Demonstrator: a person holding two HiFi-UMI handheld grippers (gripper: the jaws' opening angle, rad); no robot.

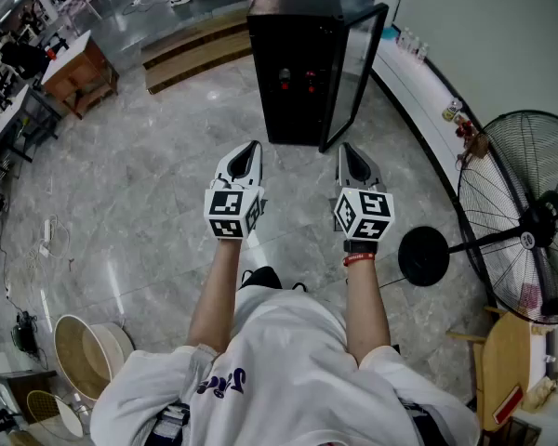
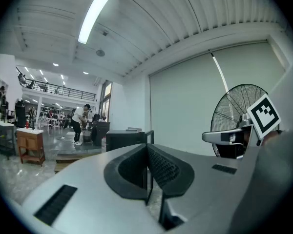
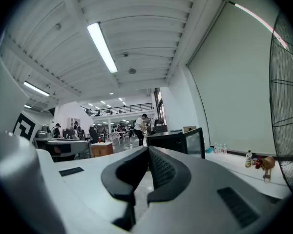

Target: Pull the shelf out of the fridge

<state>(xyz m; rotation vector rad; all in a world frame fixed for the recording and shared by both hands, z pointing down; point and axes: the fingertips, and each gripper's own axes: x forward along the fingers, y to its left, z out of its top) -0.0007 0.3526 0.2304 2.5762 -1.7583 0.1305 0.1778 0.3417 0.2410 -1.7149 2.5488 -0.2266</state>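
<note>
A small black fridge (image 1: 302, 68) stands on the marble floor ahead of me, its glass door (image 1: 353, 63) swung open to the right. Its dark inside shows two red things; I cannot make out the shelf. The left gripper (image 1: 251, 147) and the right gripper (image 1: 347, 149) are held side by side in the air a short way before the fridge, both pointing at it. Each has its jaws shut with nothing between them. The fridge (image 2: 127, 139) shows small beyond the shut left jaws, and the fridge (image 3: 178, 140) with its open door appears past the right jaws.
A big standing fan (image 1: 521, 216) with a round base (image 1: 423, 256) is at my right. A white ledge (image 1: 418, 91) with small bottles runs along the right wall. Wooden steps (image 1: 191, 49) and a wooden desk (image 1: 74, 72) lie at the back left. Round baskets (image 1: 84, 351) sit at my lower left.
</note>
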